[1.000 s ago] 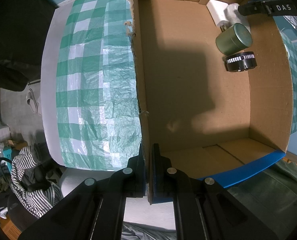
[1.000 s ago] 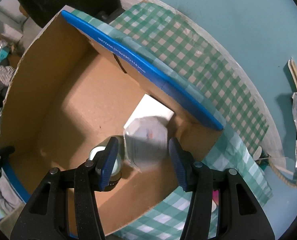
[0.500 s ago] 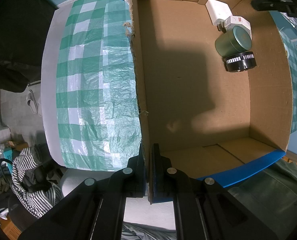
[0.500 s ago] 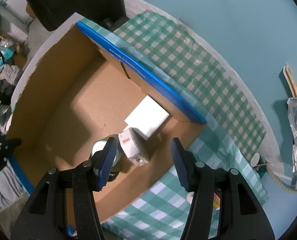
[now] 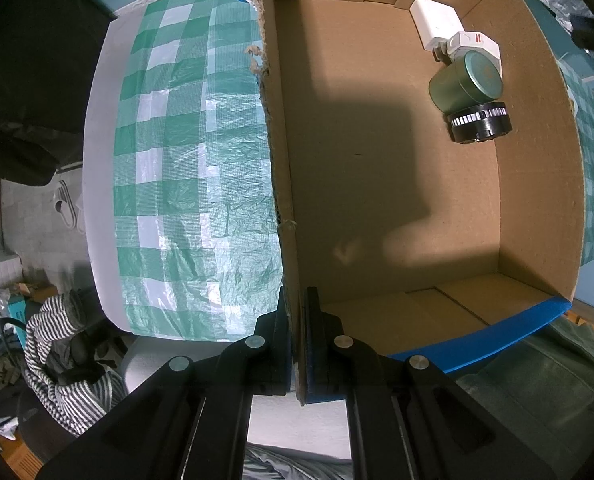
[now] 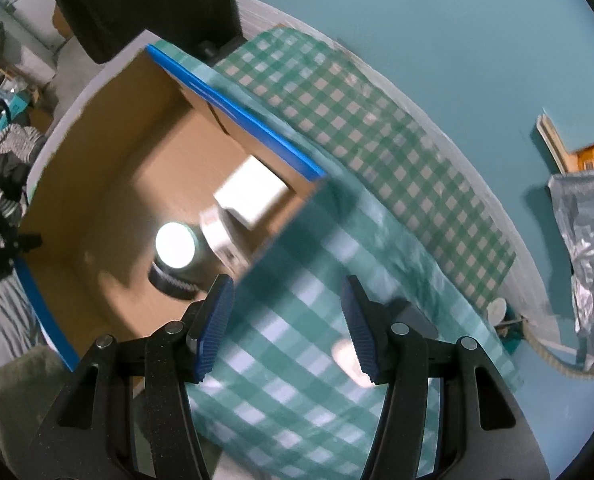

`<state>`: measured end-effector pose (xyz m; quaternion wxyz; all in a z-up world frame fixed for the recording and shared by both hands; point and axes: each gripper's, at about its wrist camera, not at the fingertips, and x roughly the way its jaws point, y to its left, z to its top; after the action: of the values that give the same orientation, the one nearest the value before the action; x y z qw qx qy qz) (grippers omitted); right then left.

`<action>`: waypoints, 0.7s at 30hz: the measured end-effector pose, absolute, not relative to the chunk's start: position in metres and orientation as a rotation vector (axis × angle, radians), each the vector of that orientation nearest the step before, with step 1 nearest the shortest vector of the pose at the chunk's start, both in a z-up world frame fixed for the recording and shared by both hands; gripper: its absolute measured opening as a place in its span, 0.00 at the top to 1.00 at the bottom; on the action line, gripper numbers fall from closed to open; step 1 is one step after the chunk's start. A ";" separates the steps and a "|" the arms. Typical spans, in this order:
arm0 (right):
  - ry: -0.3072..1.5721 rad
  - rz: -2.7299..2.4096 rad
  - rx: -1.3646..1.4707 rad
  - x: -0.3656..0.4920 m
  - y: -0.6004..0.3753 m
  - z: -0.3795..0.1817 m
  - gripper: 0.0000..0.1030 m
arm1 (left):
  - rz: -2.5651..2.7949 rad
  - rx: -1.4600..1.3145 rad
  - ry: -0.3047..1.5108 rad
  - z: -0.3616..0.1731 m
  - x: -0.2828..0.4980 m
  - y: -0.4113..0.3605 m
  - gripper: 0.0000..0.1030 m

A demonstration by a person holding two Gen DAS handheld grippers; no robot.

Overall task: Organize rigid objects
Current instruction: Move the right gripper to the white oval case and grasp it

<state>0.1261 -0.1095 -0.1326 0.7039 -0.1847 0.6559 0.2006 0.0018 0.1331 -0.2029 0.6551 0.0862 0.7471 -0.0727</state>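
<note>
An open cardboard box with blue edges lies on a green checked tablecloth. In its far corner sit a white flat block, a white hexagonal adapter, a green round tin and a black ringed cylinder. My left gripper is shut on the box's side wall. My right gripper is open and empty, above the tablecloth just outside the box; the tin shows blurred inside.
A silver foil bag and a rope lie at the right on the teal surface. Small objects sit on the cloth near the right fingers. Striped clothing lies below the table edge.
My right gripper let go of the white hexagonal adapter in the box corner, then rose and pulled back out over the tablecloth. My left gripper kept hold of the box wall.
</note>
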 end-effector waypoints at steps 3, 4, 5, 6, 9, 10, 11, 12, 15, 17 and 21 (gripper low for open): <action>1.481 0.416 -0.410 0.122 -0.130 -0.135 0.46 | -0.165 0.197 1.695 -0.203 0.002 0.133 0.95; 1.488 0.411 -0.407 0.120 -0.136 -0.136 0.46 | -0.165 0.197 1.695 -0.202 0.002 0.133 0.95; 1.498 0.405 -0.402 0.119 -0.142 -0.138 0.46 | -0.165 0.197 1.695 -0.202 0.002 0.133 0.95; 1.504 0.400 -0.396 0.117 -0.148 -0.140 0.46 | -0.164 0.199 1.695 -0.202 0.002 0.133 0.95; 1.515 0.377 -0.384 0.114 -0.166 -0.147 0.46 | -0.164 0.202 1.694 -0.202 0.003 0.133 0.95; 1.520 0.363 -0.386 0.112 -0.172 -0.150 0.46 | -0.164 0.202 1.695 -0.201 0.003 0.133 0.95; 1.528 0.352 -0.385 0.113 -0.178 -0.153 0.46 | -0.164 0.202 1.694 -0.202 0.002 0.132 0.95; 1.539 0.338 -0.376 0.113 -0.185 -0.157 0.46 | -0.164 0.203 1.694 -0.202 0.002 0.133 0.95; 1.572 0.311 -0.343 0.112 -0.203 -0.169 0.46 | -0.163 0.202 1.694 -0.202 0.001 0.133 0.95; 1.590 0.301 -0.329 0.110 -0.211 -0.175 0.46 | -0.163 0.203 1.694 -0.202 0.001 0.133 0.95; 1.637 0.287 -0.281 0.102 -0.224 -0.191 0.46 | -0.162 0.203 1.694 -0.201 0.001 0.134 0.95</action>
<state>0.1021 -0.2240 -0.1910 0.6655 -0.1244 0.7249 0.1271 0.0011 0.1337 -0.2013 0.6547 0.0895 0.7472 -0.0713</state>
